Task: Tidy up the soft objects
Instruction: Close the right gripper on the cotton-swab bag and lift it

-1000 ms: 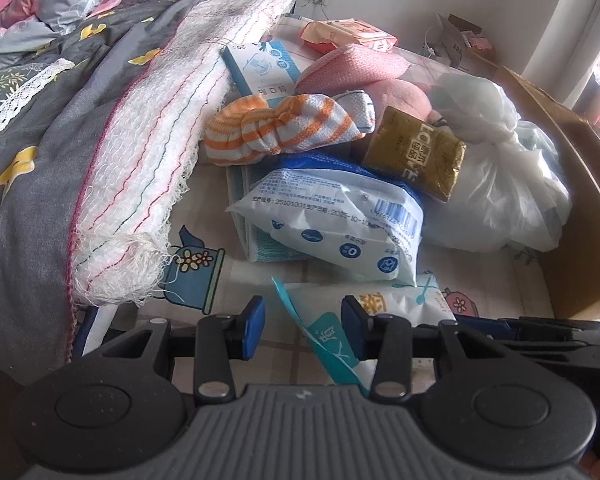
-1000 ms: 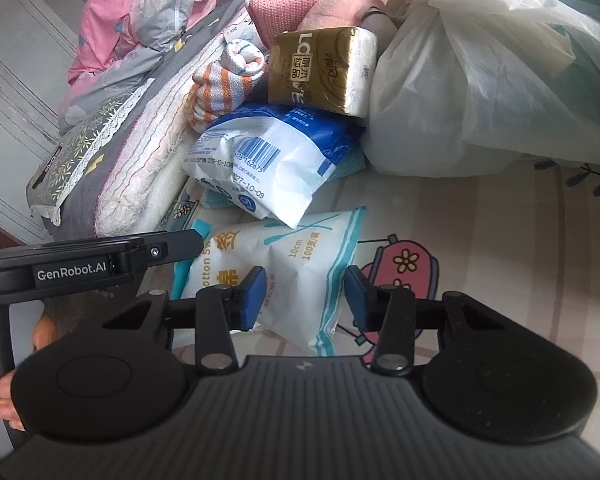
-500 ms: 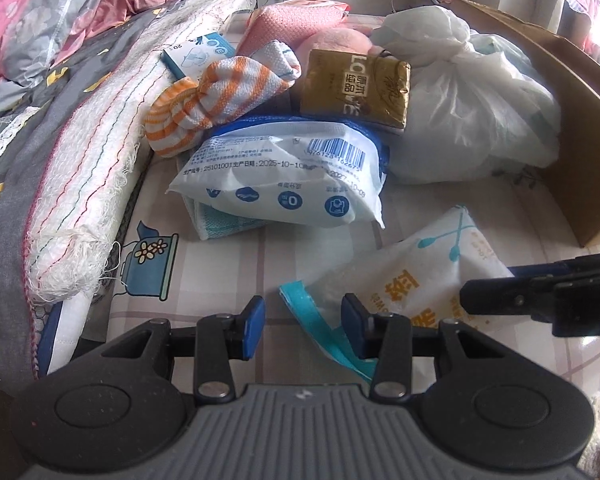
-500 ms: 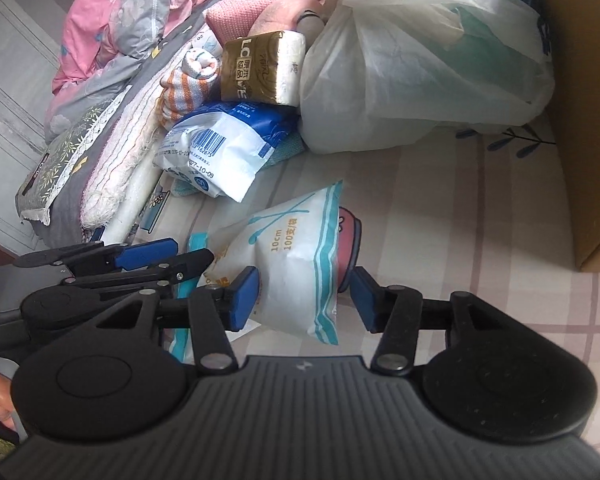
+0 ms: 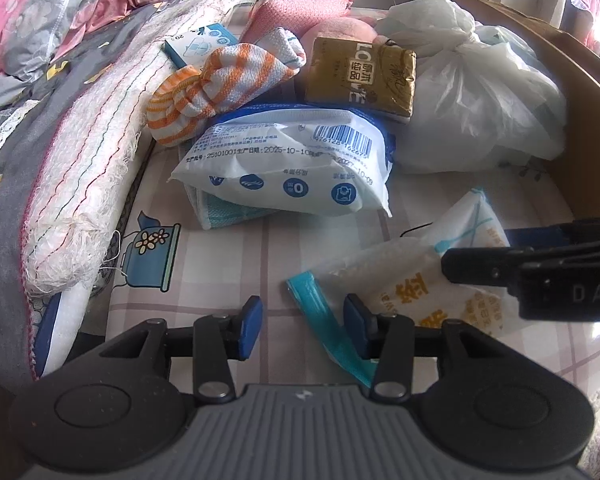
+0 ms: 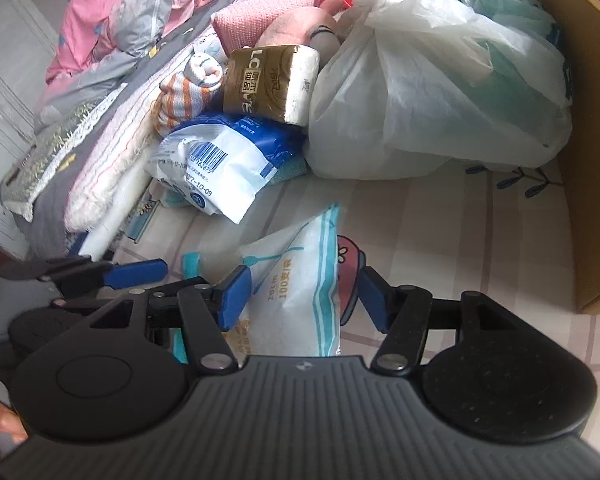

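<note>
A white and teal cotton-swab bag [image 5: 412, 280] lies on the patterned mat [image 5: 228, 248]. My left gripper [image 5: 302, 322] is open, with the bag's teal end strip between its fingers. My right gripper [image 6: 304, 294] is open around the same bag [image 6: 296, 292], its fingers apart from it; it also shows in the left wrist view [image 5: 540, 264]. Behind lie a blue and white tissue pack [image 5: 296, 164], an orange striped cloth [image 5: 220, 88], a gold tissue pack [image 5: 360, 76], a pink towel [image 5: 296, 12] and a tied white plastic bag [image 5: 476, 100].
A folded fringed white blanket [image 5: 96, 152] and a grey quilt [image 5: 12, 184] lie along the left. A cardboard box wall [image 5: 572, 112] stands on the right. A small blue box [image 5: 200, 44] rests on the blanket.
Both grippers have drawn back from the pile. The cotton-swab bag has shifted right in the left view. The right gripper's fingers have spread wider around it.
</note>
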A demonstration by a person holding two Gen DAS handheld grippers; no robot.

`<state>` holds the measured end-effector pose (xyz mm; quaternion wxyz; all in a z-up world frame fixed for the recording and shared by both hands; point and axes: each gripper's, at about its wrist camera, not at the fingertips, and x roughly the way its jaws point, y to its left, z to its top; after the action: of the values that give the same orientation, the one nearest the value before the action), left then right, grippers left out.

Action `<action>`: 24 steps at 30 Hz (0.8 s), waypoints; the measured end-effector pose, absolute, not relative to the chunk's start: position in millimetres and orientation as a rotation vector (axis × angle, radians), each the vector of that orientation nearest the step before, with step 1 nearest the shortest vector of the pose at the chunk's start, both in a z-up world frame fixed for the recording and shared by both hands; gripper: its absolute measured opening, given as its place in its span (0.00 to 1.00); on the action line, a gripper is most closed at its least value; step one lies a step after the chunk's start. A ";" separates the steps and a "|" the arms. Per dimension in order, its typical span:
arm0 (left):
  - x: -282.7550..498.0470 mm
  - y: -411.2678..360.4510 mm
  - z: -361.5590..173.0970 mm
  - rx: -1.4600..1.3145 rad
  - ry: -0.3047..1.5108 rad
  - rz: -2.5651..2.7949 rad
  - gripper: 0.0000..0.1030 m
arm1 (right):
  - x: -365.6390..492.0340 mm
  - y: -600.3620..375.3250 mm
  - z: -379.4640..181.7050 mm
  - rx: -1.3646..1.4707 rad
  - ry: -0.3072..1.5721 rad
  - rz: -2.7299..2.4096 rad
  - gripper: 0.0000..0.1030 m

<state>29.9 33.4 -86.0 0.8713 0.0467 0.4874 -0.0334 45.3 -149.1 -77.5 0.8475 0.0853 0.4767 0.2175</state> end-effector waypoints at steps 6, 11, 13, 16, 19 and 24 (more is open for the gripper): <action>28.8 35.2 -85.8 0.089 1.007 -0.074 0.48 | 41.0 -140.8 -78.0 0.057 0.964 0.430 0.66; 27.7 40.0 -81.0 0.058 0.999 -0.088 0.49 | 39.7 -143.0 -75.7 0.046 0.946 0.432 0.68; 28.1 44.5 -79.0 0.027 1.006 -0.091 0.49 | 37.9 -147.1 -69.1 0.045 0.927 0.439 0.68; 30.3 52.7 -77.6 -0.017 1.013 -0.083 0.49 | 29.4 -151.5 -50.6 0.013 0.859 0.484 0.68; 32.1 59.6 -77.1 -0.048 1.017 -0.069 0.49 | 19.9 -147.7 -33.3 -0.067 0.824 0.582 0.68; 29.1 67.0 -71.1 -0.066 0.996 -0.030 0.49 | -0.7 -122.2 -19.8 -0.277 0.834 0.802 0.71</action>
<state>29.1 67.0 -71.1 0.8779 -0.0317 0.4776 -0.0144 -0.7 -122.2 -19.8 0.8282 -0.1303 0.3930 0.3776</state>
